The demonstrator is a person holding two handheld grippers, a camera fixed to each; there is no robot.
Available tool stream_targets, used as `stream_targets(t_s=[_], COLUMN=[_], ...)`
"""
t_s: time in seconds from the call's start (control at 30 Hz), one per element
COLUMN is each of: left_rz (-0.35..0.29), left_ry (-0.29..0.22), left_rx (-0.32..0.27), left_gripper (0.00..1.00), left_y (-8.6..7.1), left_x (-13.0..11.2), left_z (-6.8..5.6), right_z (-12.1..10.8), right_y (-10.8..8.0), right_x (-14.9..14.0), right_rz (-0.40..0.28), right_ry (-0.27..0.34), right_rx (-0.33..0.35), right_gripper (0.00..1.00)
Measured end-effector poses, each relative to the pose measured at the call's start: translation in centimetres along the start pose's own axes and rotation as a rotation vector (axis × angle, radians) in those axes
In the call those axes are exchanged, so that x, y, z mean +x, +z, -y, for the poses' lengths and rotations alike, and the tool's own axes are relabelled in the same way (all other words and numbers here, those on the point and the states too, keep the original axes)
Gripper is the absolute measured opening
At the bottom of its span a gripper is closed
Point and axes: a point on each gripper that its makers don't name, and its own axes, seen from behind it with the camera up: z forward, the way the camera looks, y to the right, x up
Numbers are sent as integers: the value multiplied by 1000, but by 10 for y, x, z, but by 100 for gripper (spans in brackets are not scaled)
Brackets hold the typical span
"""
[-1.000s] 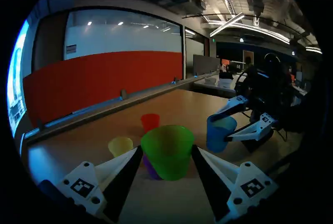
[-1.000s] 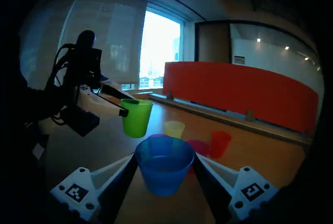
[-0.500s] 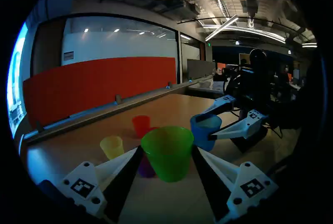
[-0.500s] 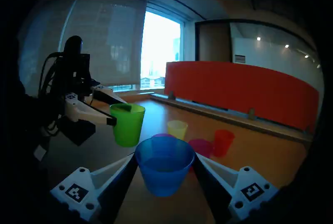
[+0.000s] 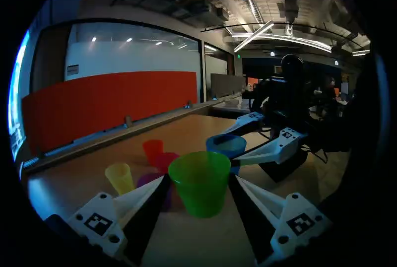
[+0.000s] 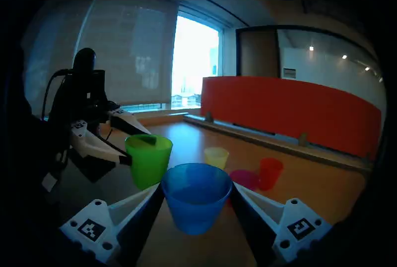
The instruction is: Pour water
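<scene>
In the left gripper view my left gripper [image 5: 199, 187] is shut on an upright green cup [image 5: 199, 180], held above the wooden table [image 5: 198, 128]. Just behind it to the right, the right gripper [image 5: 226, 150] holds a blue cup [image 5: 226, 146] close to the green one. In the right gripper view my right gripper [image 6: 196, 200] is shut on the blue cup [image 6: 196, 197], which has water low inside. The green cup [image 6: 147, 160] hangs to its left, gripped by the left gripper [image 6: 130, 154].
On the table stand a yellow cup [image 5: 119, 177], a red cup [image 5: 152, 150], a pink cup [image 5: 166, 160] and a purple cup [image 5: 151, 180]. A red partition [image 5: 109, 100] runs along the table's far edge. A person's dark sleeve [image 6: 25, 158] is at the left.
The two held cups have drawn closer together; the blue cup has moved left toward the green one, and the green cup sits lower and nearer in the right gripper view.
</scene>
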Motion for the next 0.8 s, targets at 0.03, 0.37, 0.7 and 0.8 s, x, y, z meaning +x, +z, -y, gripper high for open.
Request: stream_targets(t_s=[0.03,0.37,0.7,0.8], left_rz=[-1,-7,-24,-28], left_ry=[0,23,17,14], left_rx=[-3,-20,-29,-30], left_gripper=[86,86,86,86], left_y=[0,2,3,3], left_x=[0,-2,1,2], left_z=[-1,-9,-13,-13], right_z=[1,8,13,13], right_y=[0,2,3,3], right_x=[1,9,10,11], right_rz=[-2,-11,-13,-14], right_ry=[-1,-8,-12,-13], right_rx=[2,20,35,36], right_gripper=[92,92,92,92])
